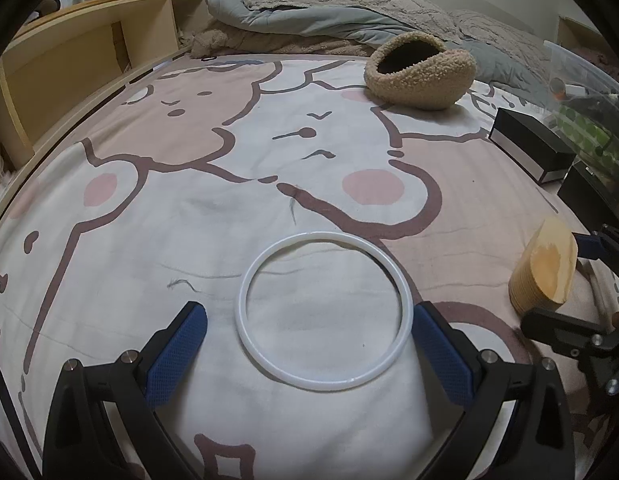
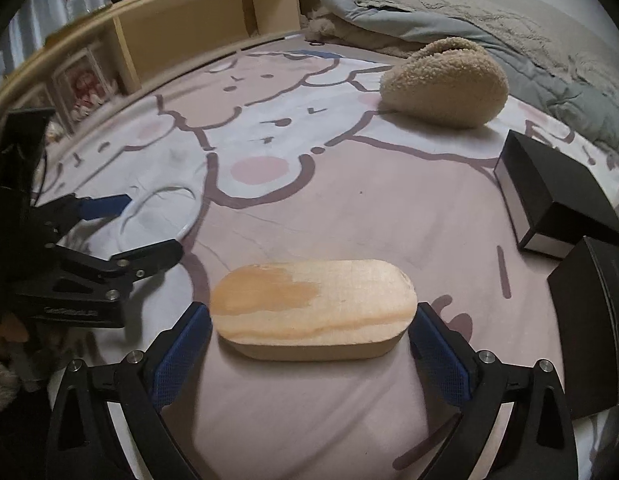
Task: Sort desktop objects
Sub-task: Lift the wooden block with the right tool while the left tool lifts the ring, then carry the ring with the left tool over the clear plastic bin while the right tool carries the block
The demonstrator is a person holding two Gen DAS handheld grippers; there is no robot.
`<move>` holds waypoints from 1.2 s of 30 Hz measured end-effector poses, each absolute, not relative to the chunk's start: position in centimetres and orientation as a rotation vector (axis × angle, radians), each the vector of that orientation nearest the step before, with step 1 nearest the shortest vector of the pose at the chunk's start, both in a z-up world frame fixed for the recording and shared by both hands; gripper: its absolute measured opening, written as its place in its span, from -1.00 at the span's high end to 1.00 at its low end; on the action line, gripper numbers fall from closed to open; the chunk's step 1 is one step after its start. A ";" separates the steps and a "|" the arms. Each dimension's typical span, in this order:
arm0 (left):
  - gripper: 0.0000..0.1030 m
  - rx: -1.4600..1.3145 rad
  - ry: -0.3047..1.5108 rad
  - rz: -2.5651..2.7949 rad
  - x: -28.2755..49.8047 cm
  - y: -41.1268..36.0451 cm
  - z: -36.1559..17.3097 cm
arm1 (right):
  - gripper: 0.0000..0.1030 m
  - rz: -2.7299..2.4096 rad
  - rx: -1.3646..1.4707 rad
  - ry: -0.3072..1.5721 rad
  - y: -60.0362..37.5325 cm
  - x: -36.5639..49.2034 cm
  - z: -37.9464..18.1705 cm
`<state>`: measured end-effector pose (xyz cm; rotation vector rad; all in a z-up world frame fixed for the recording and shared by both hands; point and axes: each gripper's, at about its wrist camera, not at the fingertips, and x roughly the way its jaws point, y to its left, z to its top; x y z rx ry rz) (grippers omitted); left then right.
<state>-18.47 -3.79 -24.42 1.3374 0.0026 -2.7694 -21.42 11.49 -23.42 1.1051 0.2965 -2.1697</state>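
A white plastic ring (image 1: 324, 311) lies flat on the cartoon bedsheet (image 1: 213, 216). My left gripper (image 1: 309, 322) is open and straddles the ring, one blue pad on each side, the right pad close to its rim. An oblong wooden block (image 2: 312, 309) lies flat on the sheet. My right gripper (image 2: 309, 320) is open around it, with small gaps at both ends. The block also shows in the left wrist view (image 1: 545, 266), and the ring in the right wrist view (image 2: 159, 216).
A fluffy beige pouch (image 1: 421, 74) lies at the far side. A black box (image 2: 553, 192) and a second black box (image 2: 593, 340) sit to the right. A clear plastic bin (image 1: 589, 112) stands at the far right. Rumpled blankets (image 1: 349, 8) and a wooden headboard shelf (image 1: 89, 52) border the bed.
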 end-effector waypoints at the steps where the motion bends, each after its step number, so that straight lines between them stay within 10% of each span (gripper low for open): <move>1: -0.99 1.336 -0.002 -2.770 -18.5 -3.8 -24.4 | -0.92 -2.175 1.103 0.304 11.4 -21.4 -23.4; 14: -0.65 1.321 -0.070 -2.804 -18.6 -2.7 -24.5 | -0.74 -2.219 1.077 0.322 11.3 -21.3 -22.9; 36: -0.64 1.220 -0.030 -2.888 -16.0 -1.1 -19.2 | -0.73 -2.388 1.111 0.083 14.4 -19.6 -18.9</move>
